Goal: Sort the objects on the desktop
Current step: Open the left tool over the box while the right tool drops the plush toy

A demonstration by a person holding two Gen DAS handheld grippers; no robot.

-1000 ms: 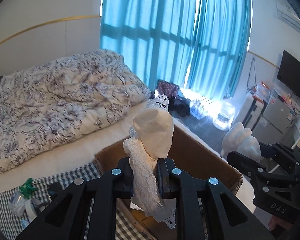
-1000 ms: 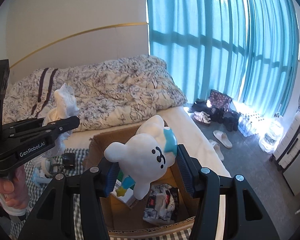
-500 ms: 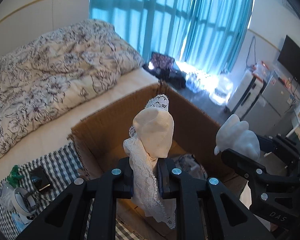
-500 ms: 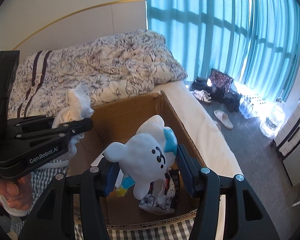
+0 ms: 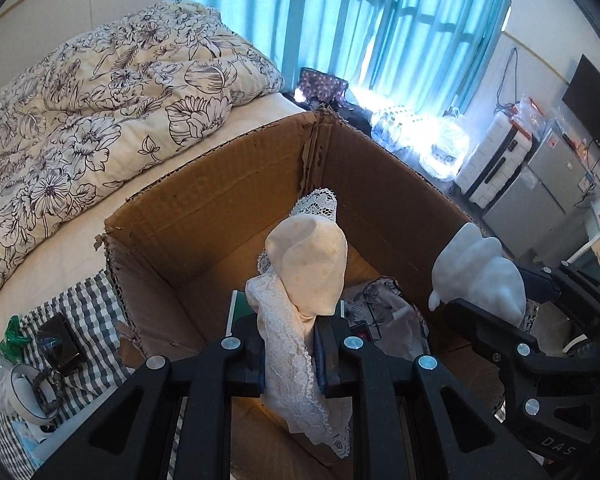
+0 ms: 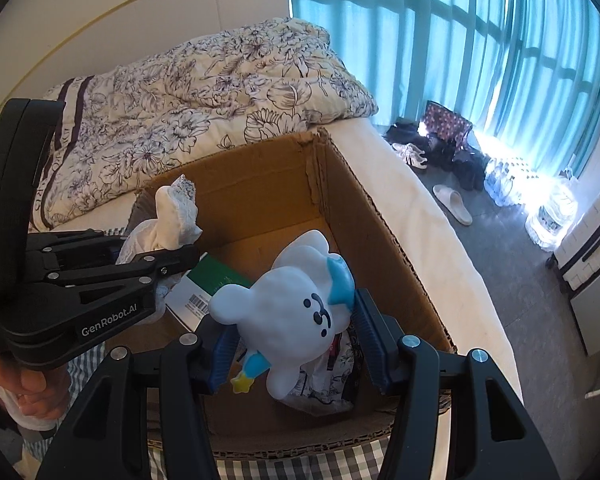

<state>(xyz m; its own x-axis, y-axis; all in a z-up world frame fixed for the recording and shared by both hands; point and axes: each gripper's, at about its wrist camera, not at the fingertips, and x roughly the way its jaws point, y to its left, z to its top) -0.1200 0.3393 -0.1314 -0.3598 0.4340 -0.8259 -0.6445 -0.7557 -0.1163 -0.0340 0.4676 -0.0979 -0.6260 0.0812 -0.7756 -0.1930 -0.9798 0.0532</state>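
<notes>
The left gripper (image 5: 290, 356) holds a cream lace cloth (image 5: 306, 276) between its pads. Its jaws are beginning to open, yet the cloth remains pinched between them: the bundled upper part stands above the fingertips and a lace tail hangs below. The long axis of the cloth runs roughly along the fingers, so it should fall tail first.

The right gripper (image 6: 296, 344) grips a white plush toy (image 6: 296, 316) with blue markings across its body. The jaws stand partly apart, and both blue pads press against the toy. The toy tilts with its head toward the far wall of the box.

Both items hang over the open cardboard box (image 6: 384, 240), which sits on the bed beside a floral quilt (image 5: 100, 112). The box lies directly below and ahead of both sets of jaws. In the right wrist view, the cloth sits over the left part of the box, above a green and white carton (image 6: 208, 284), and the toy sits over the near right part, above a patterned pouch (image 6: 324, 384).

The coming move appears to be a release. Neither item needs further sideways travel, since both are inside the rim. The left hand seems closer to letting go.
</notes>
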